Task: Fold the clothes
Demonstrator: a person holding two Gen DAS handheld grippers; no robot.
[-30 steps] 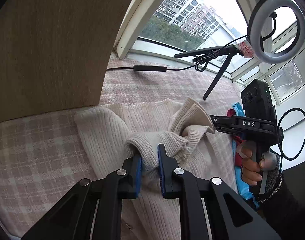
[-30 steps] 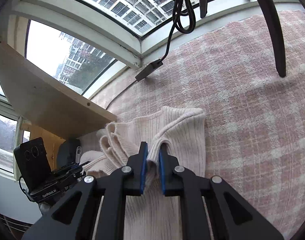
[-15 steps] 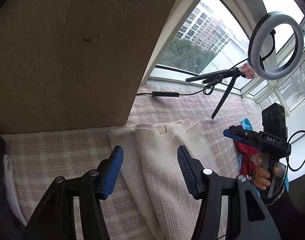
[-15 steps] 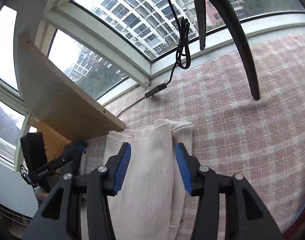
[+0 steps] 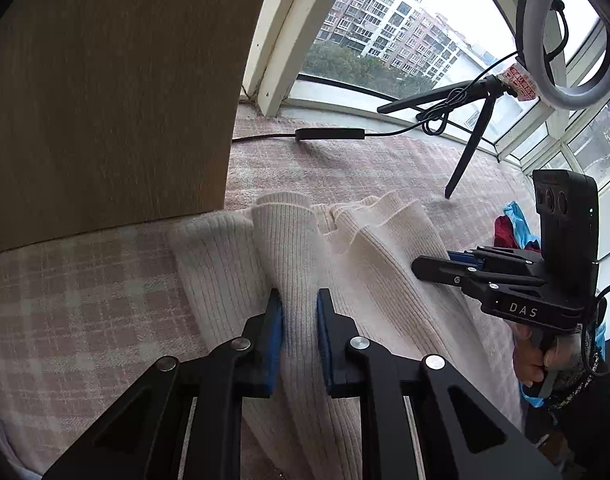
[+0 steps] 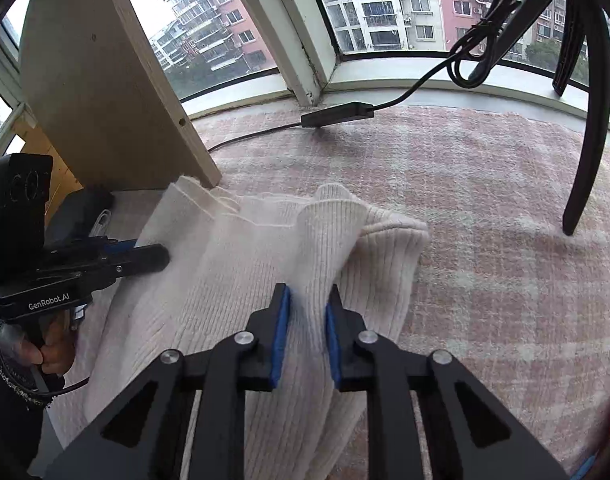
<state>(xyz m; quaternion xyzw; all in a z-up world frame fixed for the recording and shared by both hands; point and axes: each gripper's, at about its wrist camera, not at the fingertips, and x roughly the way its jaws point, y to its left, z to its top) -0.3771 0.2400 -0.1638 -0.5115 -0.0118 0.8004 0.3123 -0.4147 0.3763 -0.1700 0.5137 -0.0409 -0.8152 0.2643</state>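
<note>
The sweater (image 5: 345,264) is laid lengthwise on the checked blanket (image 5: 85,300), and a raised ridge of knit is being closed on by each gripper, left gripper (image 5: 299,312) and right gripper (image 6: 307,312), presumably so that both sides can be lifted together for the next fold. Open blanket is available on the right; the left is limited by the wooden panel (image 5: 105,100), and a tripod leg (image 6: 585,160) and cable (image 6: 337,114) lie toward the window.

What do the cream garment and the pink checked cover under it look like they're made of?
Cream garment: a ribbed knit, probably wool or acrylic; fine vertical ribs, soft matte surface, thick rolled edges. Pink checked cover: a fuzzy woven or brushed blanket fabric; its plaid lines look blurred by nap. The exact fibre cannot be told for either.
</note>
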